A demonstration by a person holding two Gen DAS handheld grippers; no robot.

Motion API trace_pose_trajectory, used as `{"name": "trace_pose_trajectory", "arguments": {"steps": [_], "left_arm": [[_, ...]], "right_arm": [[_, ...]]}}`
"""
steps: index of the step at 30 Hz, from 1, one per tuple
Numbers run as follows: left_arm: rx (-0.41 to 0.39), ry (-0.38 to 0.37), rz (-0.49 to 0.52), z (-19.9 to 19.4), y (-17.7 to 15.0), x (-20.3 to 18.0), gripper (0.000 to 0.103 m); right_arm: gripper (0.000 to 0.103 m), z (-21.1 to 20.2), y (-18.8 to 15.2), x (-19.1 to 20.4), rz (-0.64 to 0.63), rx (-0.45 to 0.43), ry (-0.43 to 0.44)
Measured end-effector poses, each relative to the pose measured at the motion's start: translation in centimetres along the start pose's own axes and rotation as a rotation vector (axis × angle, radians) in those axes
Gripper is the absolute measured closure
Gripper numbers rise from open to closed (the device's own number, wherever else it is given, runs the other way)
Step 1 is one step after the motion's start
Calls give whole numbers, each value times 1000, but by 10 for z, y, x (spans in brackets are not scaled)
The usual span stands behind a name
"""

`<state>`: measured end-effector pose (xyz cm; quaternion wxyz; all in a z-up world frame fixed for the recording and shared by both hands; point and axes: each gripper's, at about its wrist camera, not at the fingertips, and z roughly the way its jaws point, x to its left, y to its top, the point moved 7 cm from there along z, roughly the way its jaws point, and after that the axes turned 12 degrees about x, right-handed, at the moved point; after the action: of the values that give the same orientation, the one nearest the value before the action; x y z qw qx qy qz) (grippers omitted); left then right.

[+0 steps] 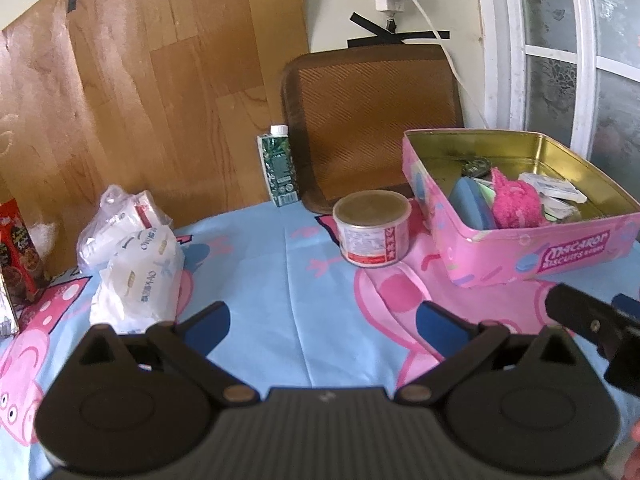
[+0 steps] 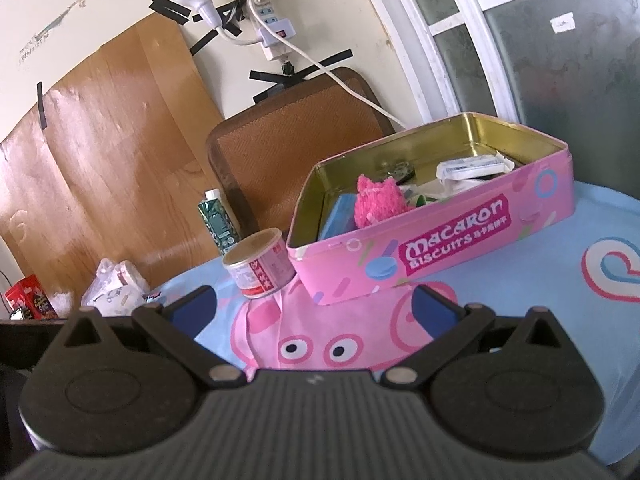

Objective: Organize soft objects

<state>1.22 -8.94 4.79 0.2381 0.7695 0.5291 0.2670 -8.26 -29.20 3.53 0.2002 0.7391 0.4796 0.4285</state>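
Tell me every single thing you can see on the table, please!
biscuit tin: one, pink outside, gold inside, open, right side of table
fluffy toy: one, hot pink, inside the tin
blue case: one, inside the tin beside the toy
white packets: a few, inside the tin
round can: one, white and red, left of the tin
drink carton: one, green, at the table's far edge
tissue packs: two, white, left side
snack box: one, red, far left
tablecloth: one, blue with pink pigs
left hand-held gripper: open, empty
right hand-held gripper: open, empty
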Motion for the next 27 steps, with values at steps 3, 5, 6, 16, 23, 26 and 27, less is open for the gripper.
{"name": "trace_pose_trajectory", "arguments": {"steps": [3,5,6,16,23,26,27], "left_arm": [[2,-4,2,1,0,-1,0],[2,-7,6,0,0,-2,0],[1,-9,7,0,0,-2,0],[-12,-31,11,-6,-1,-3,0],[-15,-33,4,-8,-2,-1,0],[-16,-36,7,-8,-2,-1,0],[-16,-38,8,-8,-3,-1,0]], "right_arm": [[0,1,0,-1,0,4,1],[0,0,-1,0,1,3,1],[0,0,-1,0,0,2,1],[0,-6,2,3,-23,-41,-3],[0,-6,1,5,-33,-39,-4],[0,-7,1,5,-33,-42,-7],[0,-7,1,5,-32,-42,-7]]}}
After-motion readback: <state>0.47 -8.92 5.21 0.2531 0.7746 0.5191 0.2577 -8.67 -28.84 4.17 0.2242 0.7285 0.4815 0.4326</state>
